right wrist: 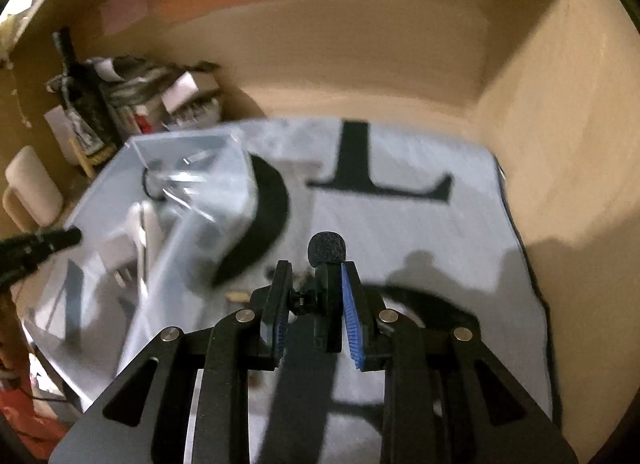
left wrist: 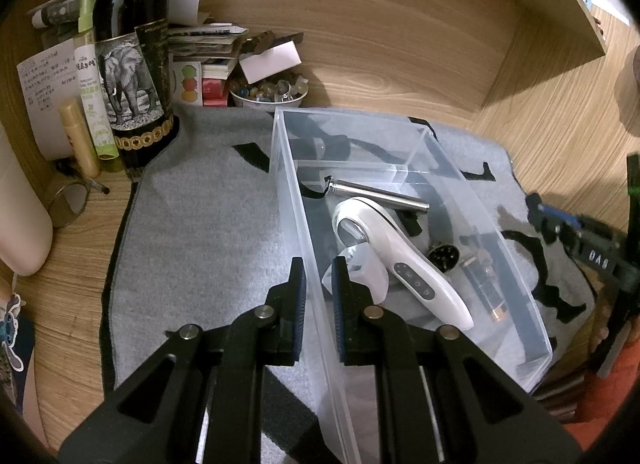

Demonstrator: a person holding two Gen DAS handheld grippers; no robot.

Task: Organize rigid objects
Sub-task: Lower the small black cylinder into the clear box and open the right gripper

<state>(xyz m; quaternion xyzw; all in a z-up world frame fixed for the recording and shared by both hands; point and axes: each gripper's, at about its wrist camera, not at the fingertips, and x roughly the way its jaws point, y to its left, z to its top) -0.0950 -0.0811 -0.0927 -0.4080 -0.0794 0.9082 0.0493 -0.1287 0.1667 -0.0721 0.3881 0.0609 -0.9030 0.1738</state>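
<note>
A clear plastic bin (left wrist: 516, 296) stands on a grey mat (left wrist: 200, 232). Inside lie a white handheld device (left wrist: 384, 248), a metal tube (left wrist: 376, 194), a small dark cylinder (left wrist: 486, 288) and a round black part (left wrist: 444, 255). My left gripper (left wrist: 318, 268) is shut on the bin's left wall (left wrist: 298, 224). My right gripper (right wrist: 314, 270) is shut on a small black microphone with a foam head (right wrist: 326, 250), above the mat (right wrist: 420, 216) right of the bin (right wrist: 192, 184). The right wrist view is blurred.
A dark wine bottle (left wrist: 134, 60), slim bottles (left wrist: 90, 84), stacked papers and boxes (left wrist: 204, 48) and a bowl of stones (left wrist: 270, 90) crowd the back left. A round mirror (left wrist: 68, 202) lies on the wooden desk. Wooden walls enclose the back and right (right wrist: 560, 144).
</note>
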